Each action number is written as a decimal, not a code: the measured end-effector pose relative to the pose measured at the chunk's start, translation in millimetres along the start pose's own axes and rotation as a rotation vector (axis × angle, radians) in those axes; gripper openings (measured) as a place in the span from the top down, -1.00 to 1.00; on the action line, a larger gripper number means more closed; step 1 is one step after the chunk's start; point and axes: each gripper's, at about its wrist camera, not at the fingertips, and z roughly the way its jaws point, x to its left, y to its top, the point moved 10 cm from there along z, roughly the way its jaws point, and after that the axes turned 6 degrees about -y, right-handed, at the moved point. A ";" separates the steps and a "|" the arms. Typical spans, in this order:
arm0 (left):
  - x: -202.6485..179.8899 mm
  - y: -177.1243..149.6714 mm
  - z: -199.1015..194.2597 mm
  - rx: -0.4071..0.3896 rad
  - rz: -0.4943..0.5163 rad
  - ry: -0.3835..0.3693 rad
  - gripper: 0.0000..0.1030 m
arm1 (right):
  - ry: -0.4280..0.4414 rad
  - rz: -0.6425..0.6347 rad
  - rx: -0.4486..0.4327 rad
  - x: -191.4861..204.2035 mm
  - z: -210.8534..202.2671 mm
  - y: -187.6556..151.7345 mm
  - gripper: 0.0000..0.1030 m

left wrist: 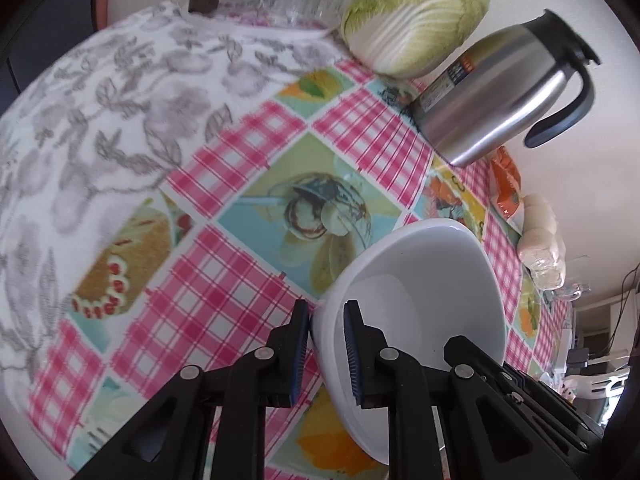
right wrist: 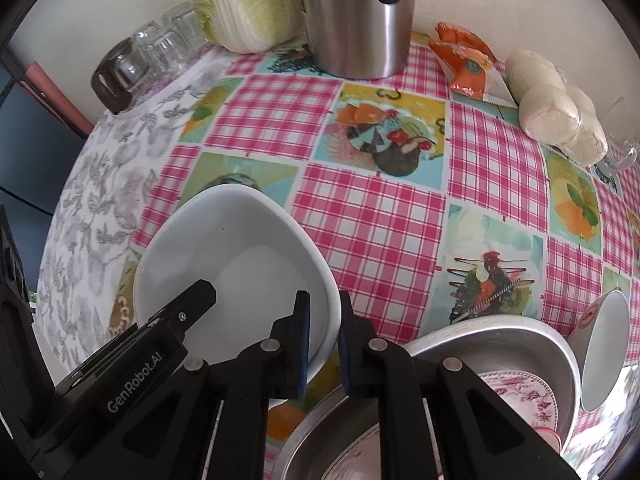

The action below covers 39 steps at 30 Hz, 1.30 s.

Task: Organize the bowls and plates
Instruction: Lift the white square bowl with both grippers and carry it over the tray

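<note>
Tabletop (right wrist: 372, 216) covered by a pink-check patterned cloth with fruit and dessert pictures; a grey floral cloth (left wrist: 100, 120) overlies its left part. Along the wall: upturned clear glasses (right wrist: 160, 46), a napa cabbage (left wrist: 416, 16), a steel thermal jug (left wrist: 504, 92) with black handle just beside it, an orange packet (right wrist: 464, 64), then pale buns in clear wrap (right wrist: 560, 112).

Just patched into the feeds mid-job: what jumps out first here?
The white bowl, pinched at opposite rims by the left claw and the right claw, above the pink checked tablecloth. Behind stand a steel jug and a cabbage by the wall; a metal basin holding patterned plates sits lower right.
</note>
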 end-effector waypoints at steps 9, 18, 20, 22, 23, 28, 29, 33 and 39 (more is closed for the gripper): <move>-14.5 -2.8 -43.3 -0.080 0.034 -0.017 0.61 | 0.030 -0.020 -0.089 3.8 -46.8 -8.7 0.75; -44.1 -15.7 -66.8 -0.120 0.115 -0.001 0.61 | 0.073 0.024 -0.163 -11.7 -77.8 -23.5 0.75; -52.1 -19.6 -71.0 -0.127 0.139 0.002 0.61 | 0.091 0.049 -0.171 -18.5 -81.9 -27.3 0.75; -61.8 -24.1 -74.4 -0.130 0.166 -0.002 0.61 | 0.106 0.076 -0.177 -26.7 -85.8 -31.3 0.74; -66.6 -26.3 -75.7 -0.130 0.178 -0.004 0.61 | 0.114 0.091 -0.183 -31.8 -88.1 -33.3 0.74; -93.1 -39.1 -78.1 -0.129 0.250 0.001 0.61 | 0.136 0.161 -0.207 -56.6 -97.1 -41.8 0.74; -98.1 -41.3 -78.4 -0.131 0.265 0.006 0.61 | 0.138 0.171 -0.216 -61.4 -99.5 -43.5 0.74; -117.2 -51.3 -78.7 -0.133 0.321 0.022 0.61 | 0.137 0.201 -0.242 -78.0 -107.1 -50.2 0.74; -139.4 -65.0 -78.9 -0.133 0.380 0.034 0.61 | 0.133 0.239 -0.271 -99.9 -116.5 -59.8 0.74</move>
